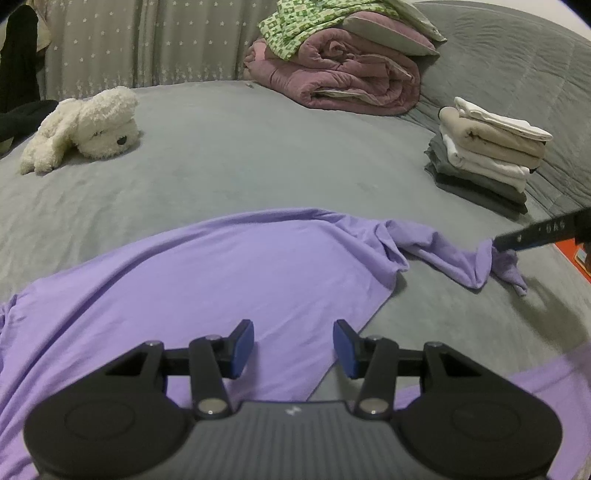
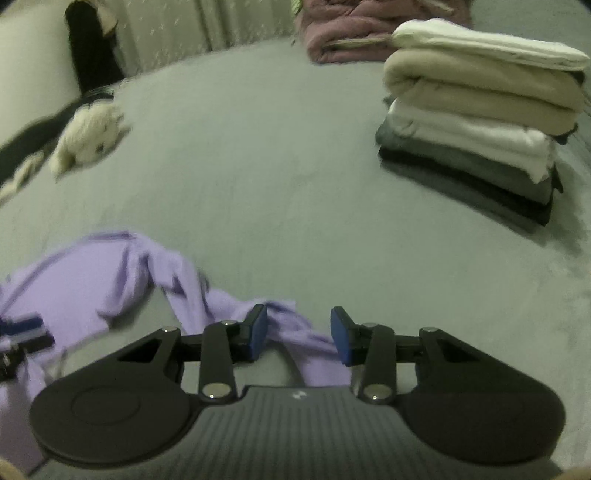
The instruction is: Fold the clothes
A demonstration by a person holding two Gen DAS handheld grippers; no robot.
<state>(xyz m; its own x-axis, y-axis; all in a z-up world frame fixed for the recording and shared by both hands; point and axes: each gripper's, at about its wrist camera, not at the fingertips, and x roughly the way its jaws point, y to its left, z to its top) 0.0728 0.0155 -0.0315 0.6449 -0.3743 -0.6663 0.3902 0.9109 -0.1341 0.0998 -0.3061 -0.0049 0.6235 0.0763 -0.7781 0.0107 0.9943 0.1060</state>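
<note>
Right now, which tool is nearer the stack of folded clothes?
Right. The right tool sits over the purple shirt's sleeve end, on the side of the folded stack. The left tool hovers over the shirt's body, farther from it.

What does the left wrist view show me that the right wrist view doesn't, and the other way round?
Only the left wrist view shows the green patterned cloth on the folded pink quilt, the wide flat body of the purple shirt, and the left gripper open above it.

Only the right wrist view shows the right gripper from behind, open, with the shirt's bunched end lying between its pads.

Both show the grey bed, the white plush toy, the stack of folded clothes and the curtain.
</note>
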